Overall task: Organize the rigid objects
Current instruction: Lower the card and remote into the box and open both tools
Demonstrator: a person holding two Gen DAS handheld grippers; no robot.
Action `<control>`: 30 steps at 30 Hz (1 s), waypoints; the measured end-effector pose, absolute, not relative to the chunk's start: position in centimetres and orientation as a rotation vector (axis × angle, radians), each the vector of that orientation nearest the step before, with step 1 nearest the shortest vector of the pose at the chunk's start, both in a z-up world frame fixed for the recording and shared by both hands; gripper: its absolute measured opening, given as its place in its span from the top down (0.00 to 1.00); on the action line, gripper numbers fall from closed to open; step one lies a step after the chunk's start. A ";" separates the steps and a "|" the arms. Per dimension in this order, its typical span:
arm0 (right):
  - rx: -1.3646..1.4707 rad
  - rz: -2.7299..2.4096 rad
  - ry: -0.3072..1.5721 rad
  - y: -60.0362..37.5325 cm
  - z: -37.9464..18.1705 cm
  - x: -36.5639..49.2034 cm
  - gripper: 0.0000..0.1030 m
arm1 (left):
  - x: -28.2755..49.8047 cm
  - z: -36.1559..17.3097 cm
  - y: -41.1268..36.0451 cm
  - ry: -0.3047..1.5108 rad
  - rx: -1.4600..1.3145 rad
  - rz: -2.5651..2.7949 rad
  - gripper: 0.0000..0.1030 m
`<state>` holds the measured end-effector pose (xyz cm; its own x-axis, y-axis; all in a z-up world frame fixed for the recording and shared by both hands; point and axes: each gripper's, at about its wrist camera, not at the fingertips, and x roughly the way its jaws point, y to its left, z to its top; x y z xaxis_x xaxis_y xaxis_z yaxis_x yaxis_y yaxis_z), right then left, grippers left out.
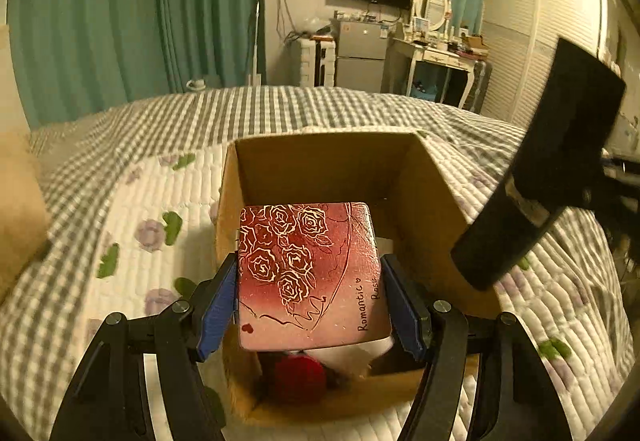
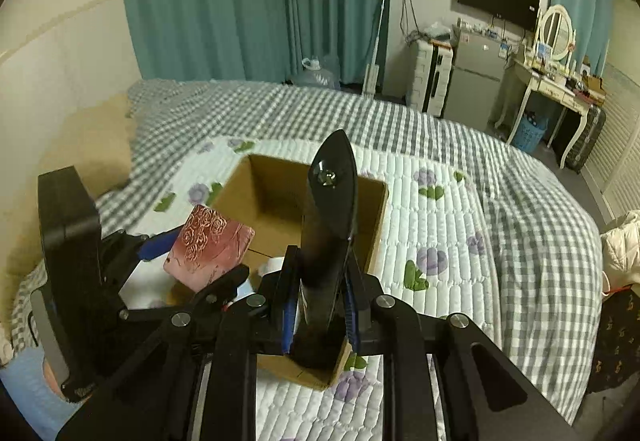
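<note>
My left gripper [image 1: 310, 297] is shut on a red square tin with a white rose pattern [image 1: 310, 273], holding it flat above the open cardboard box [image 1: 320, 161] on the bed. The tin also shows in the right wrist view [image 2: 210, 255], over the box's near left corner. Inside the box lie a red round object [image 1: 300, 379] and something white [image 1: 352, 355]. My right gripper [image 2: 320, 317] is shut on a tall black pointed object [image 2: 328, 225], upright above the box's near edge [image 2: 304, 377]. That black object also shows at the right of the left wrist view [image 1: 536, 181].
The box stands on a white quilted floral mat [image 2: 440, 225] over a grey checked bedspread [image 2: 400, 121]. A tan pillow [image 1: 16, 209] lies at the left. Green curtains, a fridge [image 2: 474, 81], a dressing table [image 2: 556, 85] and a wall TV stand beyond the bed.
</note>
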<state>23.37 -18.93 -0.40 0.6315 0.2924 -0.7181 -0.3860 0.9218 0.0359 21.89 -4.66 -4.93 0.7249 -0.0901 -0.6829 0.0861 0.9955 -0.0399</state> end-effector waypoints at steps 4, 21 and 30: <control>-0.128 0.390 0.832 -19.0 -2.5 25.0 0.82 | 23.0 -6.1 -4.7 0.767 -0.001 -0.095 0.31; -0.156 0.356 0.886 -17.6 -5.9 29.1 0.82 | 23.4 -4.4 -2.7 0.706 -0.038 -0.045 0.19; -0.074 0.386 0.739 -17.7 -0.9 26.9 0.53 | 20.3 -2.5 -1.7 0.688 -0.027 -0.024 0.19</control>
